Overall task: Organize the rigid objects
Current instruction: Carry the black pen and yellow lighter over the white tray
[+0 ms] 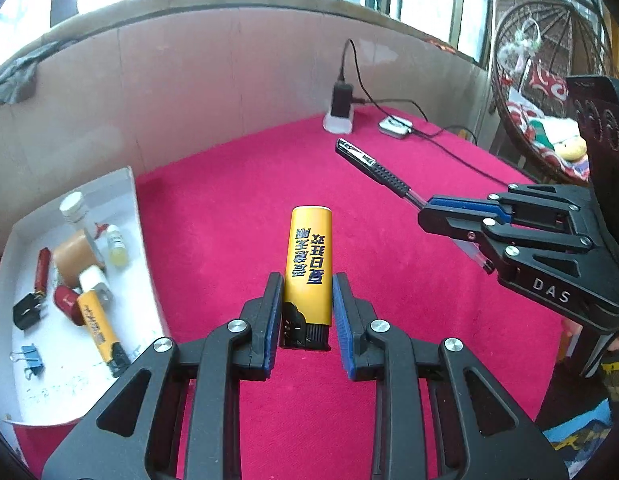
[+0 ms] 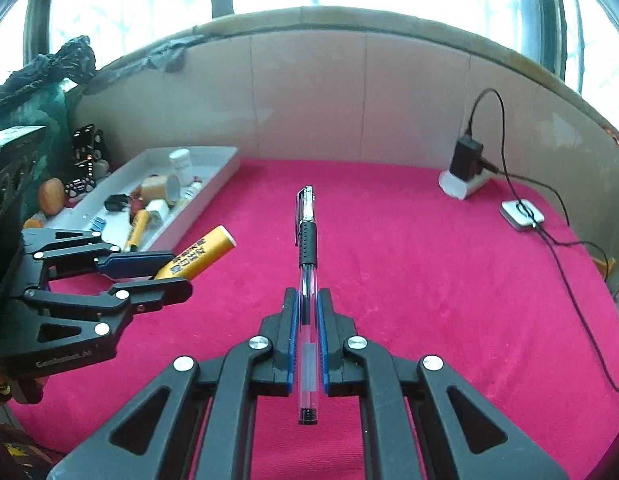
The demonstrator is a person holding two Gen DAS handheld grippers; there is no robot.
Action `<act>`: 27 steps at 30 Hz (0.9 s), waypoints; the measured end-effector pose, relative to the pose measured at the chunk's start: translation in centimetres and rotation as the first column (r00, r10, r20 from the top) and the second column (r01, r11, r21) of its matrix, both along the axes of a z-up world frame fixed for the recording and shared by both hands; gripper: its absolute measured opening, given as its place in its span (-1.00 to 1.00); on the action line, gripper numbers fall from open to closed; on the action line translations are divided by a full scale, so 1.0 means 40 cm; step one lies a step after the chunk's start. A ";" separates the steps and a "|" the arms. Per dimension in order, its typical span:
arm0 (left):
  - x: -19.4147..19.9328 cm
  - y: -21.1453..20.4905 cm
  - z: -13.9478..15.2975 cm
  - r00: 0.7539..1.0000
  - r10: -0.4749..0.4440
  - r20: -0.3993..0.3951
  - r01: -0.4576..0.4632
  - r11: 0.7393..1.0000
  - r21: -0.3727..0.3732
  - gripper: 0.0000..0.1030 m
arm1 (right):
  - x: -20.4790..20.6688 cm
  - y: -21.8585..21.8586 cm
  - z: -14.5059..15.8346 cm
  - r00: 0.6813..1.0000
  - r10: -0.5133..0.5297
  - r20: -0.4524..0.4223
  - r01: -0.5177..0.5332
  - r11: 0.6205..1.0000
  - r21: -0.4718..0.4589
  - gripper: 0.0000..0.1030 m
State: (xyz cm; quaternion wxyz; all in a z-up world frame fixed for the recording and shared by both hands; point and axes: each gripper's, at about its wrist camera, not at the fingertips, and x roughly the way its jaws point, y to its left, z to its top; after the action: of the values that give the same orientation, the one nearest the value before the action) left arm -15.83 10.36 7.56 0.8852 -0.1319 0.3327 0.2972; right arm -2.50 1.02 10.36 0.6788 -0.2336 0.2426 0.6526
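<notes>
Lighter: yellow lighter (image 1: 309, 264) clamped in the left gripper (image 1: 305, 312), held above the worktop.
Pen: clear pen (image 2: 307, 280) pinched in the right gripper (image 2: 307, 320) (cap pointing away).
Tray: white tray (image 1: 143, 240) at left, holding small items.
Surface: red cloth (image 1: 237, 200) over the worktop.
Room: cardboard wall (image 2: 309, 92), bright windows behind.

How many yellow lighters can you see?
2. One yellow lighter is gripped in the left gripper. The other lighter lies in the white tray. More could hide under the clutter.
</notes>
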 end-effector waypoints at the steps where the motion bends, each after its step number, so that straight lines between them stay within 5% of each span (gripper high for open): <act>1: -0.010 0.002 0.008 1.000 0.009 0.009 -0.009 1.000 0.006 -0.53 | -0.005 0.000 0.007 1.000 0.005 0.003 -0.005 1.000 0.006 -0.88; 27: -0.278 0.033 0.105 0.960 0.218 0.177 -0.231 0.971 0.060 -0.53 | -0.230 0.044 0.130 0.981 0.168 0.103 -0.178 0.979 0.101 -0.88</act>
State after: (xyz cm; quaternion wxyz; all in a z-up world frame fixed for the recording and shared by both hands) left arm -26.94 11.67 11.76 0.8753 -0.1580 0.2273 0.3966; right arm -11.70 2.76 15.57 0.6419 -0.2466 0.1533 0.7097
